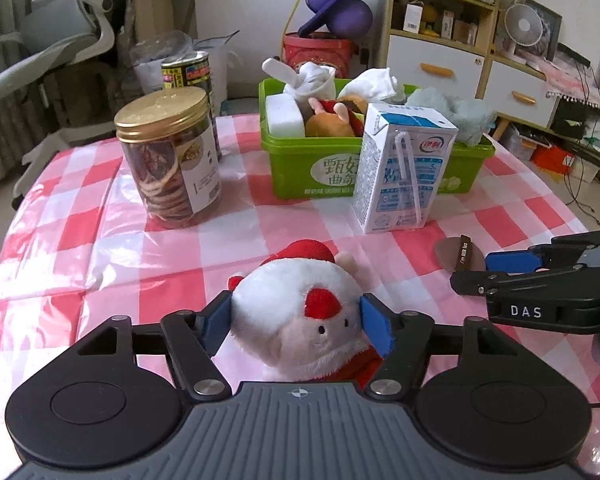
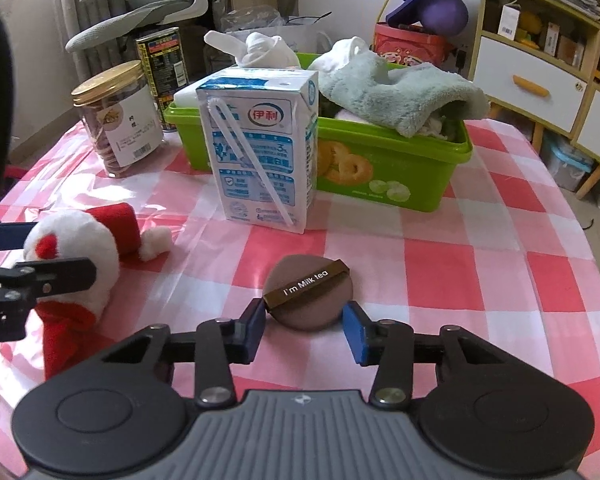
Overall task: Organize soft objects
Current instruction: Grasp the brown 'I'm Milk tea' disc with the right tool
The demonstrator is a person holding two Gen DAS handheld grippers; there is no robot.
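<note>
My left gripper (image 1: 296, 320) is shut on a white and red Santa plush (image 1: 296, 312), its blue pads pressing both sides of the head; the plush rests low over the checked tablecloth and also shows in the right wrist view (image 2: 76, 248). My right gripper (image 2: 304, 328) is open, its pads on either side of a brown round powder puff (image 2: 308, 292) that lies on the cloth; the puff also shows in the left wrist view (image 1: 458, 258). A green bin (image 1: 296, 168) at the back holds socks, a sponge, plush toys and a pale green towel (image 2: 396, 88).
A milk carton (image 1: 400, 168) stands in front of the bin, also seen in the right wrist view (image 2: 264, 144). A gold-lidded jar of dried slices (image 1: 168, 160) and a dark tin (image 1: 192, 72) stand at the left. Chair, shelves and boxes surround the table.
</note>
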